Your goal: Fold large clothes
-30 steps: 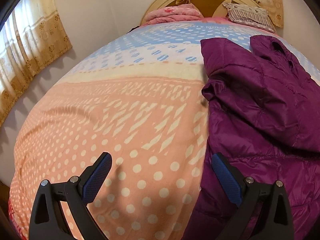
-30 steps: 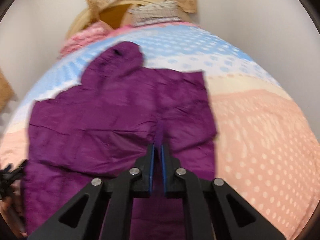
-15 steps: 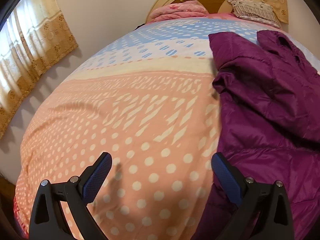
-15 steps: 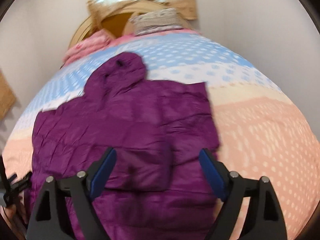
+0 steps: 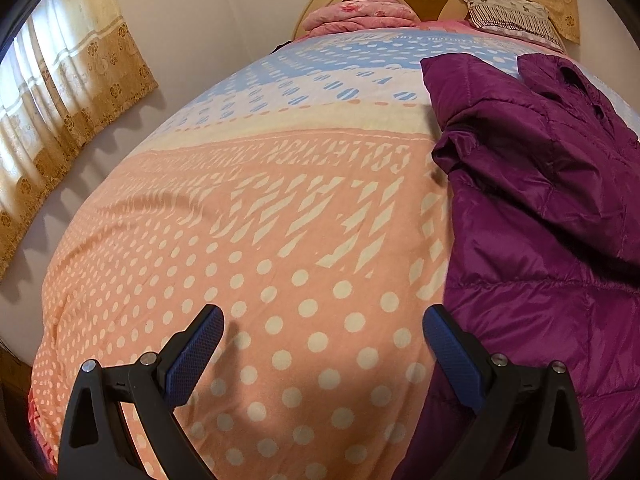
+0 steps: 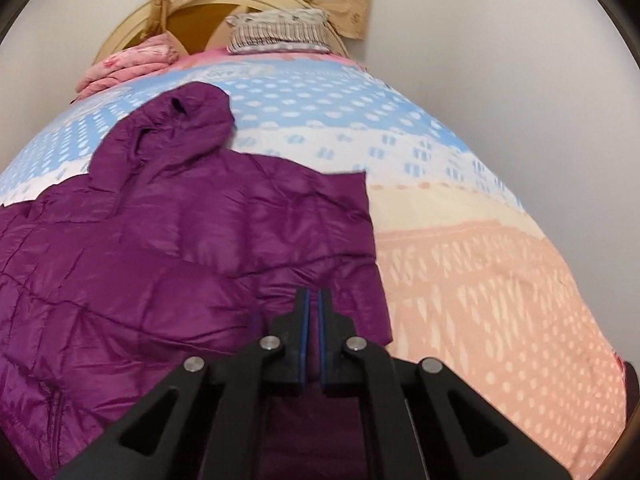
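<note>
One purple hooded jacket (image 6: 168, 248) spread on the dotted bedspread (image 5: 248, 240), right gripper (image 6: 314, 300) pressed together above its lower edge, gripping nothing visible, left gripper (image 5: 322, 320) spread wide, jacket beside its right finger, two pillows (image 6: 276, 30) at the headboard

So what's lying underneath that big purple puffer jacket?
The purple puffer jacket lies on a peach, cream and blue dotted bedspread. Whatever is directly beneath the jacket is covered.

A dotted peach-and-blue bedspread (image 5: 280, 240) covers the bed below a rounded headboard (image 6: 192, 20), folded pink blanket (image 5: 360, 16) and curtains (image 5: 60, 80).
</note>
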Motion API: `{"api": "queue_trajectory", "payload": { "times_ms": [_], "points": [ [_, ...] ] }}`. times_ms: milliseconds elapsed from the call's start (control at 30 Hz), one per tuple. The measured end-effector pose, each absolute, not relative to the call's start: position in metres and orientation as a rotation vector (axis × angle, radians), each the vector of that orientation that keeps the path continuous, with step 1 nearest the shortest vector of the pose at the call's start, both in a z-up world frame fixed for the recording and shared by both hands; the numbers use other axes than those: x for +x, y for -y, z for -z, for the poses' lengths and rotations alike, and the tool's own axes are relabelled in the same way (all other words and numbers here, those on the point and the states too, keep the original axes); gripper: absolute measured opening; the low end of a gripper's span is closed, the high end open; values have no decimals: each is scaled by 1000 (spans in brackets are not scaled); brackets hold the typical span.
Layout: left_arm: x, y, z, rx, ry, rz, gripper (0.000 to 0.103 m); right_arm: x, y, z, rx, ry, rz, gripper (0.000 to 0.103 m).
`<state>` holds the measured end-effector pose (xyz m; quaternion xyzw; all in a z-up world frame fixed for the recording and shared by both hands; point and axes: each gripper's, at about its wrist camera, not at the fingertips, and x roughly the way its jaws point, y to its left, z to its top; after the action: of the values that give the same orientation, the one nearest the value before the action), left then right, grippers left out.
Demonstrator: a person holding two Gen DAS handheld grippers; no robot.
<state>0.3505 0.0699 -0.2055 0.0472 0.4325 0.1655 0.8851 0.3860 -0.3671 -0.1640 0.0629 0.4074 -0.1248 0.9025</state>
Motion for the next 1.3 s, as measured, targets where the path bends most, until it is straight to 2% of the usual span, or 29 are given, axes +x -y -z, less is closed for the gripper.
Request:
{"api": "queue_trajectory", "payload": {
  "times_ms": [33, 67, 100, 133, 167, 300, 333, 367, 400, 500, 633, 700, 800, 900, 967, 1000, 1033, 1167, 1300],
  "points": [
    [351, -69, 206, 98, -901, -345, 100, 380, 365, 162, 156, -835, 232, 37],
    [351, -69, 205, 102, -900, -346, 100, 377, 361, 160, 166, -823, 212, 84],
    [351, -69, 205, 106, -898, -348, 100, 371, 356, 157, 183, -797, 174, 99],
    [351, -69, 205, 109, -898, -349, 100, 367, 348, 153, 185, -777, 141, 99],
    [351, -69, 206, 111, -897, -349, 100, 367, 339, 153, 151, -796, 128, 91],
    [351, -69, 206, 109, -898, -349, 100, 378, 316, 166, 115, -866, 60, 82],
    [351, -69, 206, 108, -899, -348, 100, 381, 314, 171, 107, -889, 58, 61],
    [351, -70, 206, 106, -899, -347, 100, 384, 312, 176, 100, -901, 53, 21],
    [351, -70, 206, 106, -899, -347, 100, 383, 312, 175, 93, -890, 59, 15],
    [352, -68, 206, 104, -900, -346, 100, 372, 322, 158, 99, -815, 116, 11],
    [351, -68, 205, 107, -898, -347, 100, 373, 346, 142, 90, -759, 242, 11],
    [351, -68, 205, 107, -899, -347, 100, 385, 349, 152, 72, -818, 231, 19],
    [352, -68, 202, 103, -908, -332, 100, 389, 354, 162, 62, -870, 261, 74],
    [353, -69, 175, 55, -861, -297, 100, 369, 367, 144, 100, -788, 360, 69],
    [360, -63, 149, 29, -795, -275, 100, 358, 365, 121, 107, -707, 361, 58],
    [369, -55, 134, 16, -768, -248, 100, 360, 359, 113, 104, -687, 334, 43],
    [379, -46, 124, 10, -755, -218, 100, 363, 354, 109, 105, -678, 302, 32],
    [433, 3, 103, -1, -707, -104, 100, 391, 318, 109, 133, -701, 101, 24],
    [485, 34, 135, 71, -756, -126, 100, 424, 299, 141, 97, -766, 97, 24]
  ]
}}
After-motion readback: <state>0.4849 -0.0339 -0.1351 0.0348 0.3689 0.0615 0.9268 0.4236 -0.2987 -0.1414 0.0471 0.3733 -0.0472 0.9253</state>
